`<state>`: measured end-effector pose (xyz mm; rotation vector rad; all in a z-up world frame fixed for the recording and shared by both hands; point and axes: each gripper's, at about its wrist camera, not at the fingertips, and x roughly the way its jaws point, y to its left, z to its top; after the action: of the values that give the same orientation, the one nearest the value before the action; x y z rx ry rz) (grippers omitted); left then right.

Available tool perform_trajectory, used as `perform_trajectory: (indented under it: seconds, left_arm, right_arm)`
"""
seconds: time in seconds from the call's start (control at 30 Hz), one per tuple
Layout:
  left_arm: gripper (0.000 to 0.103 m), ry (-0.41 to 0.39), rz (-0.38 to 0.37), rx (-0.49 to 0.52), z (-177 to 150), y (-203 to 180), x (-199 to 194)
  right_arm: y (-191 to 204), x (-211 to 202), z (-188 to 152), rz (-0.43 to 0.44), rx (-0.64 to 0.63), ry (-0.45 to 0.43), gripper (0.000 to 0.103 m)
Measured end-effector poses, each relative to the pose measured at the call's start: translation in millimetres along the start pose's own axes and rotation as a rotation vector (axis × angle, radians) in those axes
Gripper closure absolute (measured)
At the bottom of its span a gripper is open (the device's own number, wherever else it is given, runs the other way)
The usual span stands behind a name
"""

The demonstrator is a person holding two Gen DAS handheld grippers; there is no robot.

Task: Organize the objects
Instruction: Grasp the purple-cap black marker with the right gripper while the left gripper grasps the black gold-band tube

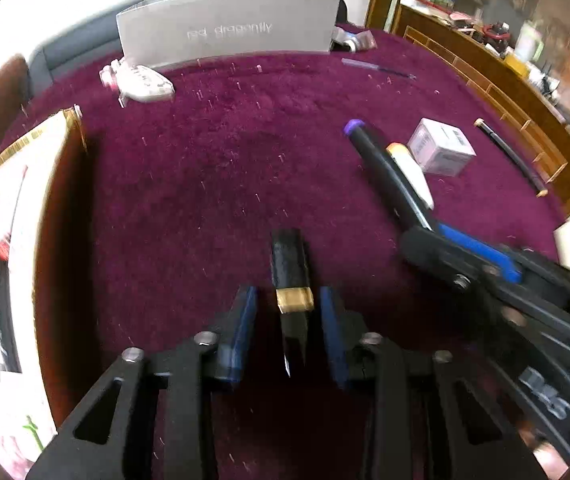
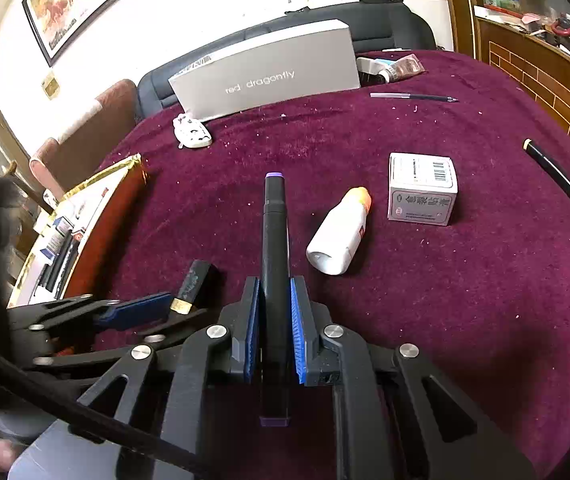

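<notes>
A short black ink stick with a gold band lies on the maroon cloth. My left gripper straddles it, pointing steeply down; a thin gap shows between each blue pad and the stick, so the jaws are open around it. The right wrist view shows the same stick at the left gripper's tips. My right gripper is shut on a black marker with a purple cap, which sticks out ahead of the fingers. In the left wrist view that marker points up and to the left.
A white bottle with an orange cap and a small white box lie right of the marker. A gold-rimmed tray holding several items stands at the left. At the back stands a grey "red dragonfly" box; a black rod lies far right.
</notes>
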<state>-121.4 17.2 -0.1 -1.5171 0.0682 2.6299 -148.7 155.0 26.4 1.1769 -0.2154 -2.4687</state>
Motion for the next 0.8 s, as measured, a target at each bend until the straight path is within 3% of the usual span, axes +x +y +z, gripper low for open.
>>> perform_trajectory:
  seconds: [0.13,0.43,0.8]
  left_arm:
    - [0.089,-0.041,0.021,0.015,-7.1,-2.4,-3.5]
    - [0.089,-0.081,-0.071,-0.061,-29.8,18.2,-29.0]
    - [0.089,-0.141,-0.110,-0.117,-57.9,44.9,-69.0]
  right_arm:
    - [-1.6,-2.6,0.6,0.015,0.006,-0.007,0.091]
    - [8.0,-2.5,-3.4,0.038,-0.016,0.000,0.091]
    - [23.6,1.4,-10.4,0.106,-0.024,0.021,0.091]
